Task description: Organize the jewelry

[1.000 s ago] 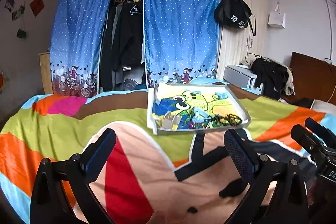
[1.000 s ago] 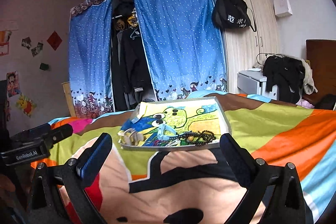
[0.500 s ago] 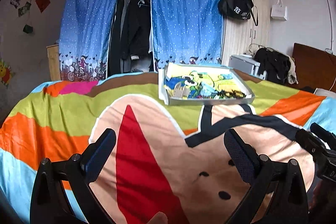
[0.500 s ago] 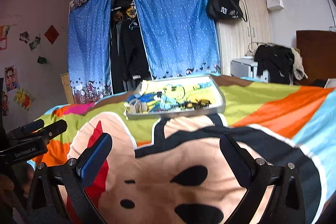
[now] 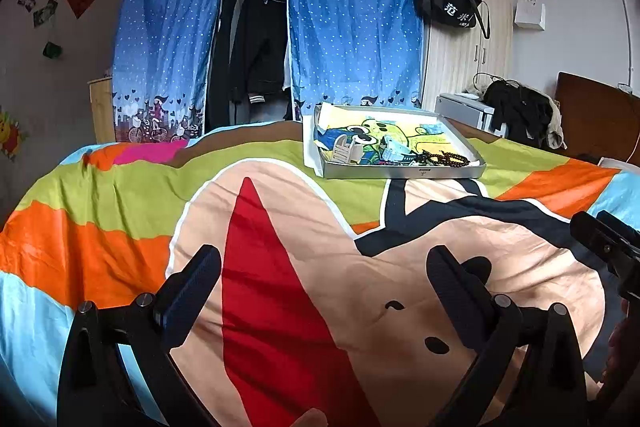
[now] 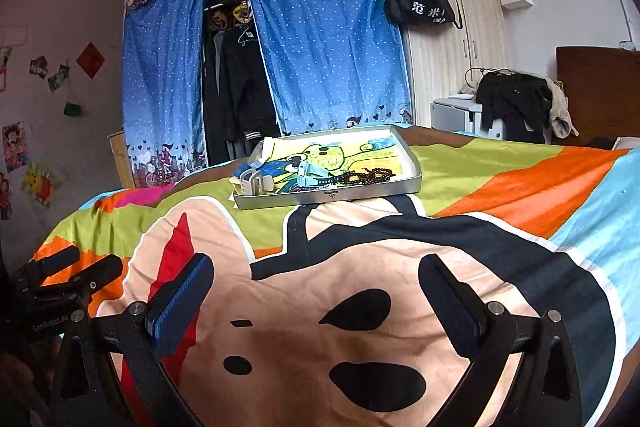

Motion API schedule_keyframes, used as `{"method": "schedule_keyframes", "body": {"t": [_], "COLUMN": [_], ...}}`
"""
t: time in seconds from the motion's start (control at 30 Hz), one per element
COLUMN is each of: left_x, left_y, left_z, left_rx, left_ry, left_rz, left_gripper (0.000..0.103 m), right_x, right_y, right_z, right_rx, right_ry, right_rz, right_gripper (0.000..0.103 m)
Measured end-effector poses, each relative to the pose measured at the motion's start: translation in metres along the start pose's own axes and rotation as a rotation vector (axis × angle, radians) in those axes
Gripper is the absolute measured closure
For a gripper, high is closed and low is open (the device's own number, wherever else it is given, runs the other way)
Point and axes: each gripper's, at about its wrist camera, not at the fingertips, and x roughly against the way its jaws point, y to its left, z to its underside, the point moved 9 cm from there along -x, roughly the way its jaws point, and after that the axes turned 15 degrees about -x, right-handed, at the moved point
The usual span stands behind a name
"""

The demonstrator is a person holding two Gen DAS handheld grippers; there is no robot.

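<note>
The small pieces in the tray [image 5: 404, 171] are hard to make out — a dark beaded bracelet [image 5: 446, 158] by the near right corner, a pale claw clip [image 5: 345, 149] toward the left, a light blue item [image 5: 394, 151] between them; the rest blurs into the cartoon-printed lining. The shallow grey metal tray lies on the bed's bright cartoon quilt [image 5: 280, 267], well ahead of both tools. The left tool [image 5: 322, 281] has its ribbed black fingers spread wide, holding nothing; the right tool [image 6: 316, 293] likewise gapes empty over the quilt. Behind the bed hang blue dotted curtains [image 6: 328, 43] — dark clothes show in the gap — and a black bag [image 6: 420, 1] hangs on the wooden wardrobe.
</note>
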Motion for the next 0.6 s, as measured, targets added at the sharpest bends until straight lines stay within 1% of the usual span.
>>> {"method": "schedule_keyframes", "body": {"t": [0.27, 0.6], "left_x": [-0.0009, -0.0013], "left_y": [0.0040, 0.0026], "left_z": [0.0014, 0.0029], "left_rx": [0.018, 0.015], "left_ry": [0.004, 0.008], "left_rz": [0.002, 0.005], "left_gripper": [0.002, 0.002], "right_x": [-0.0023, -0.0037], "right_y": [0.0024, 0.0010], "right_z": [0.0028, 0.0042], "right_rx": [0.006, 0.003], "right_ry": [0.012, 0.017], "right_rz": [-0.002, 0.003], "right_gripper": [0.000, 0.000]}}
